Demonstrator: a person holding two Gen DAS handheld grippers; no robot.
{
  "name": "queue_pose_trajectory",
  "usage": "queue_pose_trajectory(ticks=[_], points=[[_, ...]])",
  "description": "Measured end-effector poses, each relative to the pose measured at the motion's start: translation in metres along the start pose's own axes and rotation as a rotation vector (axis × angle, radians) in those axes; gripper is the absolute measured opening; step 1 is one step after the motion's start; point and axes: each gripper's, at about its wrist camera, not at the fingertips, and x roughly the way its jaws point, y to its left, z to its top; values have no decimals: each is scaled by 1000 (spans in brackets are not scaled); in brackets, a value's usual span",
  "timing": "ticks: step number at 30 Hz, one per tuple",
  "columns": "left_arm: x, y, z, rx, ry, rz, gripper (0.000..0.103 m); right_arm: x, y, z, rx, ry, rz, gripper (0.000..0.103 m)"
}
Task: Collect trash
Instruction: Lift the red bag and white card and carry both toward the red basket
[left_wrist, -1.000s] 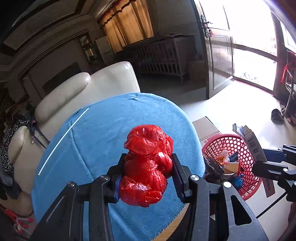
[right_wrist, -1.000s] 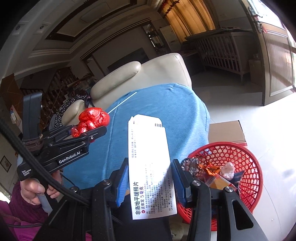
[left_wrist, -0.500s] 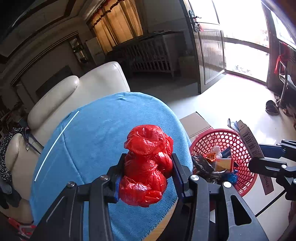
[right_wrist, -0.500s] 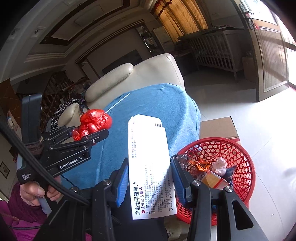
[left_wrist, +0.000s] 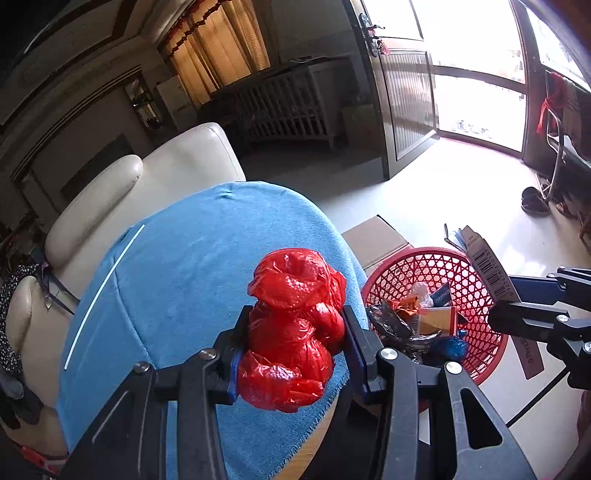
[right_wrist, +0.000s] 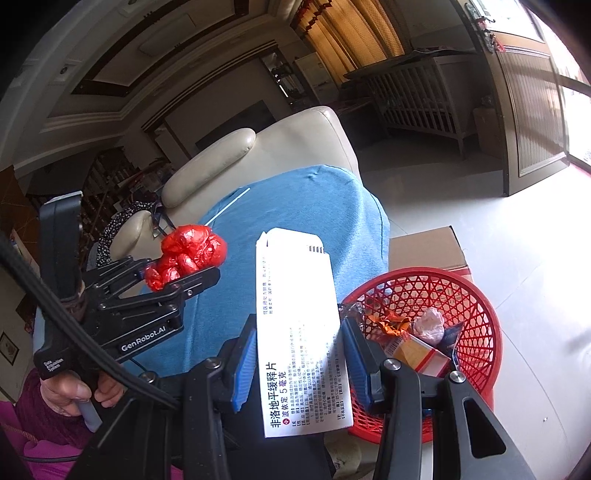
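My left gripper is shut on a crumpled red plastic bag and holds it above the right edge of the blue-clothed table. The bag also shows in the right wrist view. My right gripper is shut on a flattened white medicine box with Chinese print, beside the table and left of the red mesh basket. The basket stands on the floor and holds several wrappers and cartons. In the left wrist view the right gripper reaches over the basket with the box.
A cream leather sofa stands behind the table. A thin white straw lies on the cloth. A cardboard box sits on the floor beside the basket. A shoe lies near the open door.
Both grippers have moved right toward the basket with their loads still held. The basket now sits nearer and more central in both views.
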Motion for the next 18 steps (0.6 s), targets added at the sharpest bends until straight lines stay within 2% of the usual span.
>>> queue_pose_trajectory(ticks=[18], points=[[9, -17, 2, 63, 20, -33, 47, 1, -19, -5, 56, 10, -24, 47]])
